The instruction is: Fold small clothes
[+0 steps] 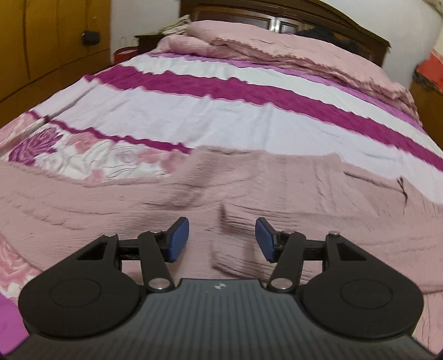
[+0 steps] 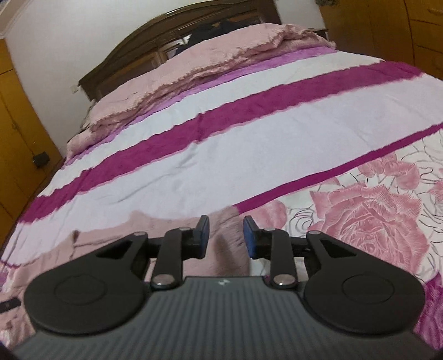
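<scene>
Left wrist view
Left gripper [image 1: 222, 239]: I see both blue pads [image 1: 179, 239] spread wide apart, nothing between them. It hangs over the cloth; I cannot tell whether the tips touch it.
Cloth [image 1: 249, 193]: a dusty-pink crinkled piece lies flat across the near part of the bed, directly under and ahead of my jaws. A raised fold or edge runs just ahead of the right pad. The frame is blurred, so I cannot read the garment's outline.
Bedspread [image 1: 221, 110]: white with magenta stripes, a rose print at the left edge, just beyond the cloth.
Blanket [image 1: 277, 49]: pink, bunched at the far end of the bed, well apart from the cloth.
Headboard [image 1: 277, 16]: dark wood, behind the blanket.
Wardrobe [image 1: 41, 41]: yellow-brown wood, far left.

Right wrist view
Right gripper [image 2: 226, 236]: jaws parted, a narrower gap than on the left, nothing held. Pads [image 2: 250, 238] sit over the cloth's edge; contact not readable.
Cloth [image 2: 166, 229]: the same pink piece lies below and to the left of my jaws, its far corner just ahead of the left pad.
Bedspread [image 2: 193, 166]: striped zone ahead, large pink roses to the right, beside the cloth.
Blanket [image 2: 221, 49]: heaped by the headboard [image 2: 133, 52].
Wardrobe [image 2: 16, 124]: at the left edge; more wooden doors at upper right.
</scene>
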Demonstrator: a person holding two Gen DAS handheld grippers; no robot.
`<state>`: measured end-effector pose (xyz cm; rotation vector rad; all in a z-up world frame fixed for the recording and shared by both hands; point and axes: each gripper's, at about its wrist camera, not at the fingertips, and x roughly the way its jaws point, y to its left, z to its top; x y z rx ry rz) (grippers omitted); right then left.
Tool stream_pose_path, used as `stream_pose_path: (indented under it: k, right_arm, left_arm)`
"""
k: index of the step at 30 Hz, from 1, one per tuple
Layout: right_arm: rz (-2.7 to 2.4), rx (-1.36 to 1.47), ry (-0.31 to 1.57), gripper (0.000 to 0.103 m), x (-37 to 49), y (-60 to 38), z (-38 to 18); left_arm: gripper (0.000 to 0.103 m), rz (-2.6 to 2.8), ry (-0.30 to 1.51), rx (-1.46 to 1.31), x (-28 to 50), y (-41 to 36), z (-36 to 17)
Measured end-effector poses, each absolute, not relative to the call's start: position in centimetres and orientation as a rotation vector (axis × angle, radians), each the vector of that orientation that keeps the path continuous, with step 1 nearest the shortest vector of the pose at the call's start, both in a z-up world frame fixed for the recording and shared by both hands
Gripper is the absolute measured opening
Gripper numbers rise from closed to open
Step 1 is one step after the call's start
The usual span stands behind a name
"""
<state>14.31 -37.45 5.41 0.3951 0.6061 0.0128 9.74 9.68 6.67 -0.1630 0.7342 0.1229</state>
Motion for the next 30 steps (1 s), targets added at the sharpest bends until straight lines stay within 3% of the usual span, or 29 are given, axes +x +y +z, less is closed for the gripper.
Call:
stream_pose_path:
  k: [3, 6, 14, 16, 22, 30]
  right_arm:
    - [0.065, 0.378, 0.63, 0.035, 12.7, -35.9, 6.6]
    - [0.127, 0.368, 0.656, 0.059, 10.8, -34.3, 7.4]
    - [0.143, 0.29, 0.72, 0.06, 7.6, -30.9, 6.3]
    - [0.118, 0.268, 0.726, 0.06, 7.2, -30.4, 5.3]
    - [0.055, 0.213, 0.71, 0.058, 6.9, -29.7, 2.3]
    - [0.025, 0.182, 0.688, 0.059, 6.7, -29.0, 2.7]
  left_arm:
    - [0.061, 0.13, 0.734, -0.19, 9.6, 10.5, 6.8]
    - [0.061, 0.111, 0.737, -0.207, 9.6, 10.5, 6.7]
    - [0.058, 0.037, 0.759, -0.16, 11.0, 8.3, 5.1]
    - [0.033, 0.056, 0.767, -0.145, 11.5, 8.2, 4.4]
    - [0.033, 0.209, 0.779, -0.033, 12.2, 8.2, 4.1]
    - [0.034, 0.187, 0.781, -0.109, 11.1, 9.6, 5.3]
